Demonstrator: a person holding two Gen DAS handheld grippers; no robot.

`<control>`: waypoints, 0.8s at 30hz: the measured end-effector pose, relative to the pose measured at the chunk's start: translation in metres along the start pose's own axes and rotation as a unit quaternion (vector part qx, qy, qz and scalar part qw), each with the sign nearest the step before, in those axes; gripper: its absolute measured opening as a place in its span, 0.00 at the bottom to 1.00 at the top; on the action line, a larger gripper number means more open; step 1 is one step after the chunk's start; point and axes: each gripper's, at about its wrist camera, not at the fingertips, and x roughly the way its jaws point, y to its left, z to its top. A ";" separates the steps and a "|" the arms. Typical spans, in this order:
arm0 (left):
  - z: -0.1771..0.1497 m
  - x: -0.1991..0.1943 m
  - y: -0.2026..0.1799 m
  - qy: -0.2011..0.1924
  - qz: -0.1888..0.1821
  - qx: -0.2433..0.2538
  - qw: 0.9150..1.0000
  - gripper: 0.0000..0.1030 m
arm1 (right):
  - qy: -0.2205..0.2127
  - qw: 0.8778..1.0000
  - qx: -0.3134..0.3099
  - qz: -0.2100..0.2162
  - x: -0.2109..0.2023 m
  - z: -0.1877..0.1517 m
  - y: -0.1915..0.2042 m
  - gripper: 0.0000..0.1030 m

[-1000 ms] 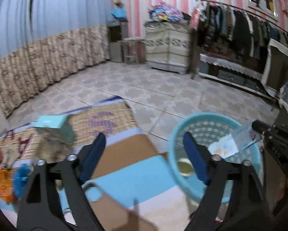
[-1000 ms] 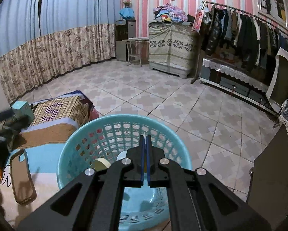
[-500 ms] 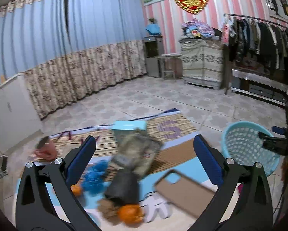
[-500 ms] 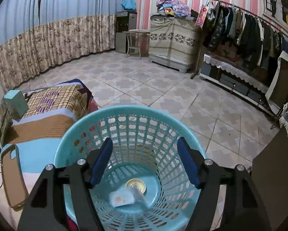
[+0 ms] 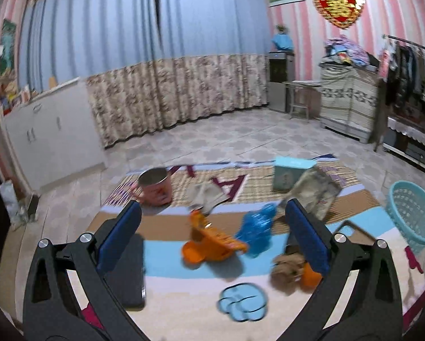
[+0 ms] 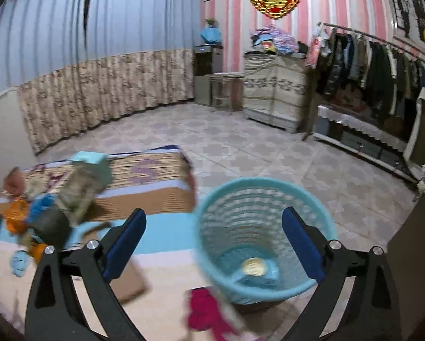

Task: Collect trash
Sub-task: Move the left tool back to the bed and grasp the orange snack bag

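A blanket (image 5: 167,253) on the floor holds loose trash: an orange wrapper (image 5: 209,247), a crumpled blue plastic piece (image 5: 257,227), a brown crumpled lump (image 5: 286,267) and a camouflage packet (image 5: 317,193). My left gripper (image 5: 212,221) hangs open above the orange wrapper with nothing between its fingers. The teal basket (image 5: 414,216) stands at the blanket's right end. In the right wrist view the basket (image 6: 257,183) is just ahead, with a round yellow lid (image 6: 253,265) at its bottom. My right gripper (image 6: 213,221) is over the basket's near rim, its jaws opening and empty.
A pink metal cup (image 5: 155,187), a teal box (image 5: 292,173), a black phone (image 5: 127,267) and a brown phone case (image 5: 354,233) also lie on the blanket. A red cloth (image 6: 206,312) lies by the basket's foot. Tiled floor, curtains, cabinets and a clothes rack (image 6: 377,65) surround it.
My left gripper swung left from the basket to the trash on the blanket. My right gripper went from shut to wide open, dropped a pale packet into the basket and drew back.
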 end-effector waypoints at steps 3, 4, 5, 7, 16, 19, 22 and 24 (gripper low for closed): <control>-0.013 0.016 0.019 0.016 0.003 -0.021 1.000 0.95 | 0.007 1.000 -0.011 0.020 -0.001 -0.005 0.033 0.92; -0.015 0.020 0.020 0.020 0.003 -0.025 0.999 0.95 | 0.008 1.000 -0.015 0.026 -0.001 -0.008 0.044 0.92; -0.020 0.027 0.023 0.025 0.000 -0.027 0.999 0.95 | 0.007 0.999 -0.017 0.028 0.000 -0.011 0.054 0.93; -0.029 0.036 0.027 0.032 -0.003 -0.022 0.999 0.95 | 0.010 0.999 -0.021 0.033 0.004 -0.015 0.069 0.96; -0.066 0.095 0.030 0.091 -0.011 -0.017 0.996 0.95 | 0.027 0.998 -0.027 0.039 0.050 -0.015 0.123 0.96; -0.069 0.108 0.029 0.100 -0.012 -0.016 0.995 0.95 | 0.022 0.998 -0.047 0.030 0.058 -0.023 0.130 0.96; -0.069 0.113 0.026 0.102 -0.028 -0.017 0.994 0.95 | 0.024 0.998 -0.058 0.024 0.065 -0.029 0.130 0.96; -0.066 0.112 0.022 0.106 -0.043 -0.018 0.993 0.95 | 0.023 0.998 -0.056 0.021 0.067 -0.029 0.127 0.96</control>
